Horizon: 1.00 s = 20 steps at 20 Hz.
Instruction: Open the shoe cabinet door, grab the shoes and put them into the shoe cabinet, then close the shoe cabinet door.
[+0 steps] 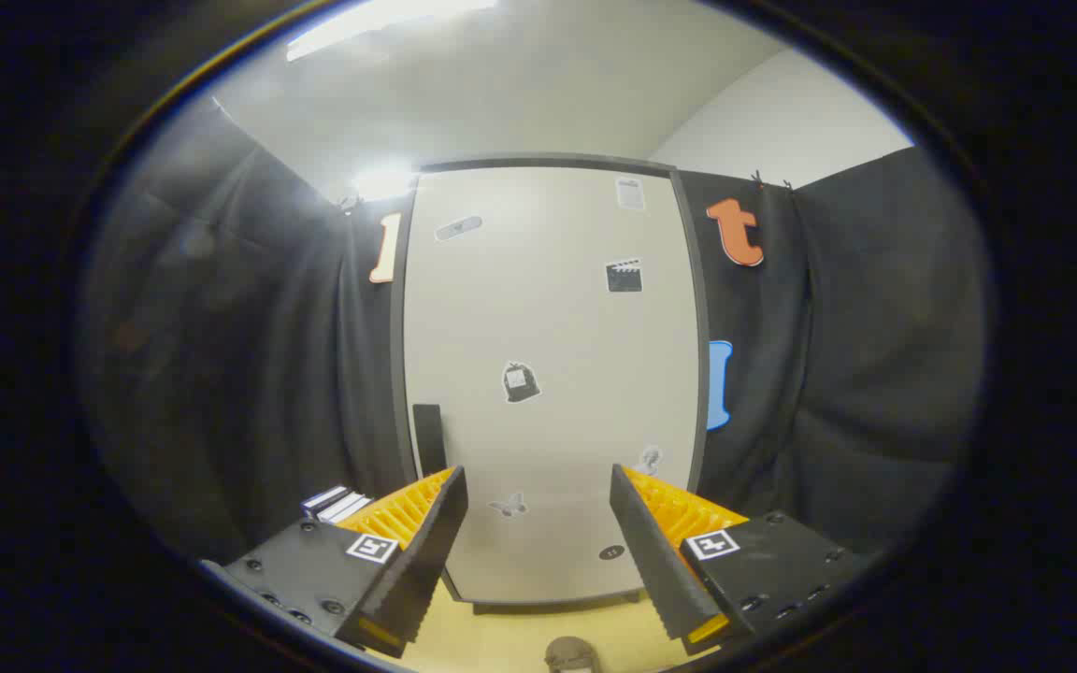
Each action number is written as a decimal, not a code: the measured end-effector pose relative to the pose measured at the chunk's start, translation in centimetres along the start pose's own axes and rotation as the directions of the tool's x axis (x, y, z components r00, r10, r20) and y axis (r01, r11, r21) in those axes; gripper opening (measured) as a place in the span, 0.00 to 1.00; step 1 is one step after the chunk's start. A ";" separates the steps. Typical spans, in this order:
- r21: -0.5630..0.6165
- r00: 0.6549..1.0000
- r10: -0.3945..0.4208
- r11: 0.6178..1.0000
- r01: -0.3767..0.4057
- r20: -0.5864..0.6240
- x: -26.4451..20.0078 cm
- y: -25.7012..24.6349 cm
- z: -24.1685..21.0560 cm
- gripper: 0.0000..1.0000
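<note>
My gripper (538, 523) has its jaws apart and empty, facing the shut cabinet door (548, 374), whose dark upright handle (428, 437) sits at the door's left edge, just beyond the left jaw.

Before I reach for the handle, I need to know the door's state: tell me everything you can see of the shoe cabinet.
The shoe cabinet stands upright against the black cloth wall, straight ahead beyond the open gripper, whose fingers hold nothing. Its tall pale door is shut, framed by a dark grey edge, smooth like painted board. Small stickers dot the front. A dark vertical handle sits low on one side, above one finger. Its base rests on the yellowish floor.
</note>
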<state>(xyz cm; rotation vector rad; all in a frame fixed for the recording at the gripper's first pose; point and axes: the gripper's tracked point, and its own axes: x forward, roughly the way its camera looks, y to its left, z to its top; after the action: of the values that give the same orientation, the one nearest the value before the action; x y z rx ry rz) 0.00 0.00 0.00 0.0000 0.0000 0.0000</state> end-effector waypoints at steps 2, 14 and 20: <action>0.003 1.000 -0.005 1.000 0.005 -0.001 -0.1 0.0 -0.1 0.95; 0.005 1.000 -0.007 1.000 0.007 -0.004 0.1 0.0 -0.1 0.95; 0.000 1.000 -0.003 1.000 0.003 -0.002 0.3 0.5 0.0 0.95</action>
<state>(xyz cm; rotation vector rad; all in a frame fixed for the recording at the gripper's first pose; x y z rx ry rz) 0.28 0.45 0.02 -0.0002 0.0021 -0.0027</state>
